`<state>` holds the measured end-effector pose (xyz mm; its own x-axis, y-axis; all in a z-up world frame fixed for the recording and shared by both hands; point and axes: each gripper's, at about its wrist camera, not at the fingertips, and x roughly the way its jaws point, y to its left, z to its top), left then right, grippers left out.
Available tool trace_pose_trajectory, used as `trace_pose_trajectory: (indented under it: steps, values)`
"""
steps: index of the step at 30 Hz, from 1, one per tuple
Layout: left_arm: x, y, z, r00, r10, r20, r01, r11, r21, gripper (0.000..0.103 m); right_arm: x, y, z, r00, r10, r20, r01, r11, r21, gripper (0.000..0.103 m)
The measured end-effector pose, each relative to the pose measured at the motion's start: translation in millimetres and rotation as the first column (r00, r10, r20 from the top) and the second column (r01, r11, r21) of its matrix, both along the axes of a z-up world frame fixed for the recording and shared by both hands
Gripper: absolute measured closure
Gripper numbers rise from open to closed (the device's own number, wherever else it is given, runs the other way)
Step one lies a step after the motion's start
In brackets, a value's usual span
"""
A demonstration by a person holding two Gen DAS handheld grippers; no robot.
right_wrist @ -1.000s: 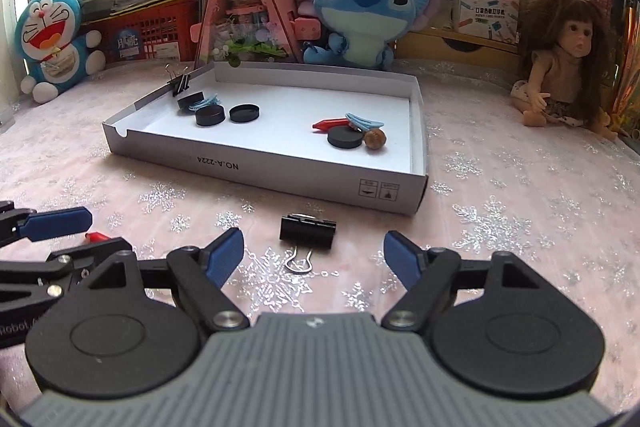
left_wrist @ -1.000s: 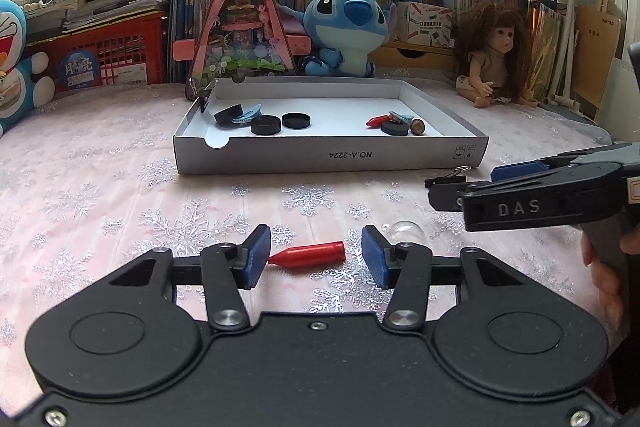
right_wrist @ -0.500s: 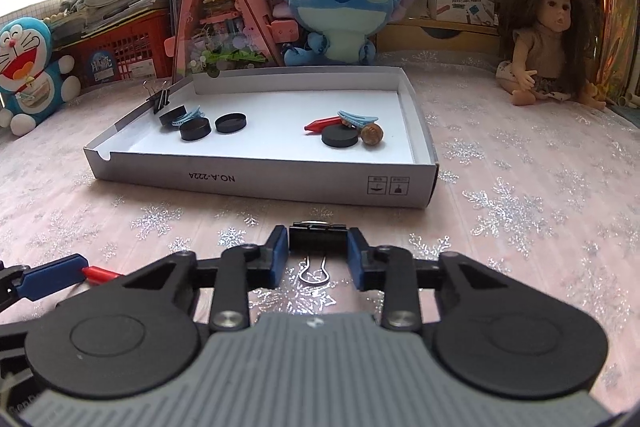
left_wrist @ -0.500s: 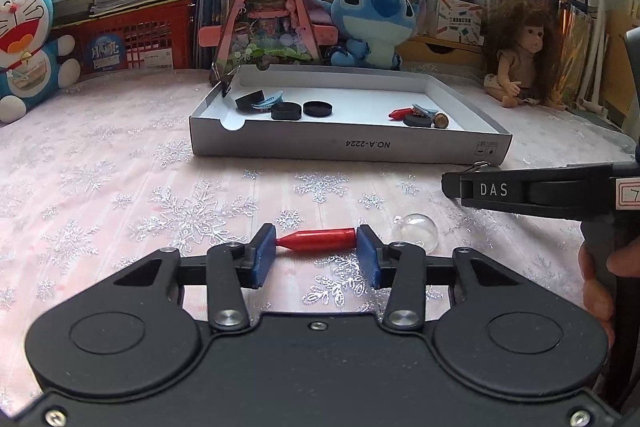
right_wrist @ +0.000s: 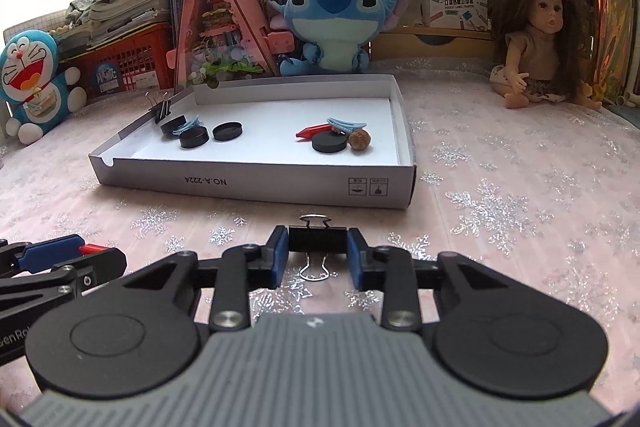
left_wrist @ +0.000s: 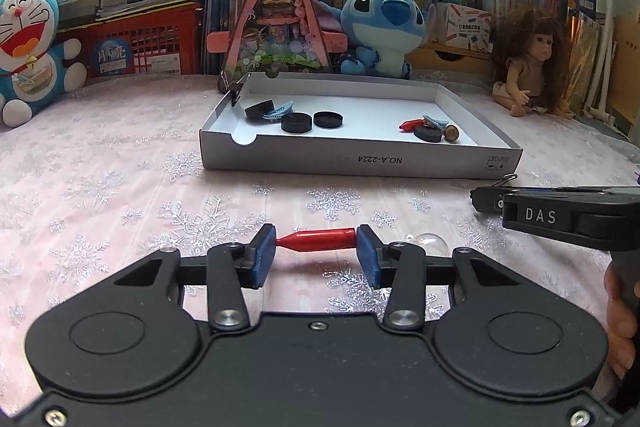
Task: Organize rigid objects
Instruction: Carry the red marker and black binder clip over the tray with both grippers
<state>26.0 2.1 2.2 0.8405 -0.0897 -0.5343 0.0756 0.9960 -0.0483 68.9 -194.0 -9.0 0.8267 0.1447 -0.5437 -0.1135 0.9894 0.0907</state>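
We see a red crayon (left_wrist: 317, 241) between blue pads (left_wrist: 265, 255). Black binder clip (right_wrist: 317, 240), pink cloth (right_wrist: 500, 211) with silver snowflakes, white tray (right_wrist: 256, 183).

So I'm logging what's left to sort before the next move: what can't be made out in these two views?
- Clear glass marble, left wrist view: mostly hidden behind the left gripper; absent from the right wrist view.
- Small brown round object in the white cardboard tray: too small to identify.
- Black binder clip held by the right gripper: in the left wrist view, mostly covered by the jaws.
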Motion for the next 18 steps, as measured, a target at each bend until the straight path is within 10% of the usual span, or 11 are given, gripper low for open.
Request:
trace_pose_trajectory:
  steps: [18]
  values:
    - [33.0,14.5,38.3,0.997,0.05,0.063,-0.049,0.999,-0.025,0.062,2.4,-16.6,26.9,0.996,-0.031,0.082,0.029,0.999,0.027,0.067]
